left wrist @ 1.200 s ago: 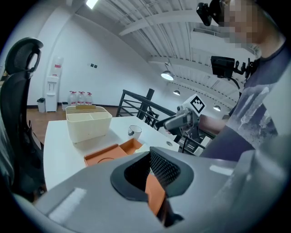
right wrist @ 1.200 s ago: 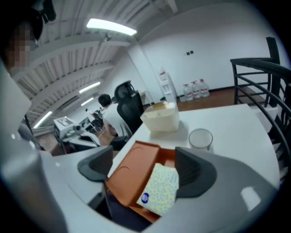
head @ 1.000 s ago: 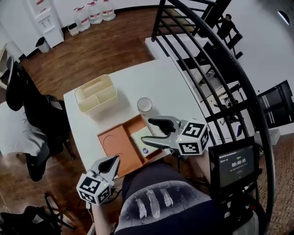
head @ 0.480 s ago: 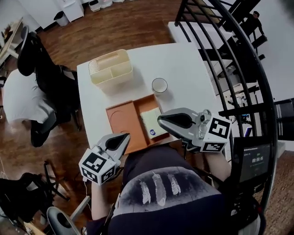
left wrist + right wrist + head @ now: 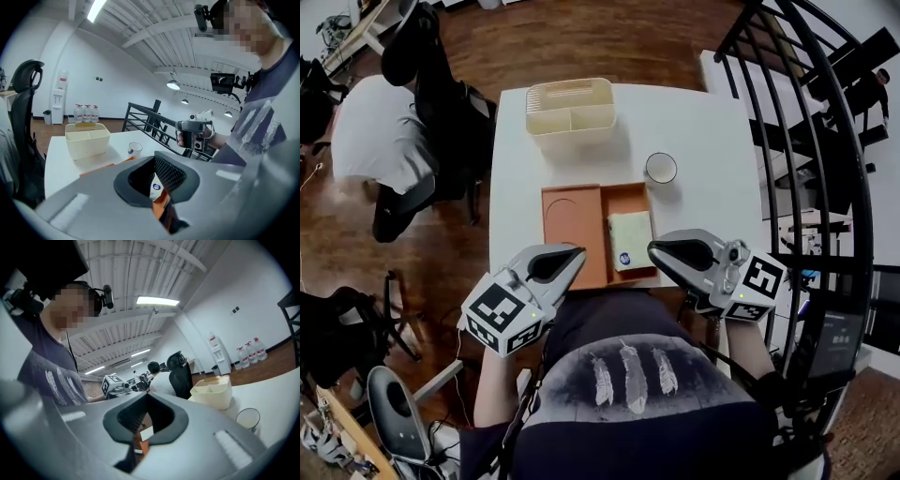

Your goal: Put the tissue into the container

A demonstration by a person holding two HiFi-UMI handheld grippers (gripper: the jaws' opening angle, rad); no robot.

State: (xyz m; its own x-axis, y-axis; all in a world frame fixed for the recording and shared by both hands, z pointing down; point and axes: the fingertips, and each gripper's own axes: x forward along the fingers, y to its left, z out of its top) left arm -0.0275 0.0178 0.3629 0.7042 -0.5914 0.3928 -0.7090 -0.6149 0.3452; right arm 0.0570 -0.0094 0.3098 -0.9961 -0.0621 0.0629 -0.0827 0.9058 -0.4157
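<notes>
The tissue pack (image 5: 630, 242), pale green with a blue mark, lies in the right part of the orange tray (image 5: 574, 220). The cream divided container (image 5: 572, 108) stands at the table's far side. My left gripper (image 5: 578, 252) hangs at the table's near edge, left of the tray's front, shut and holding nothing. Just right of the tray's front corner, my right gripper (image 5: 653, 247) is also shut and empty. In the left gripper view the tissue pack (image 5: 156, 186) shows through the gap in the left gripper (image 5: 156, 159). The container (image 5: 212, 392) shows past the right gripper (image 5: 149, 397).
A clear glass cup (image 5: 661, 167) stands on the white table (image 5: 703, 122) right of the tray. A black railing (image 5: 787, 131) runs along the table's right side. Office chairs (image 5: 412, 56) and a seated person in white (image 5: 380, 131) are to the left.
The right gripper's jaws, open over the tray a second ago, have shut on nothing and drawn back toward me. The left gripper has risen to the table edge. The tissue pack stayed in the tray.
</notes>
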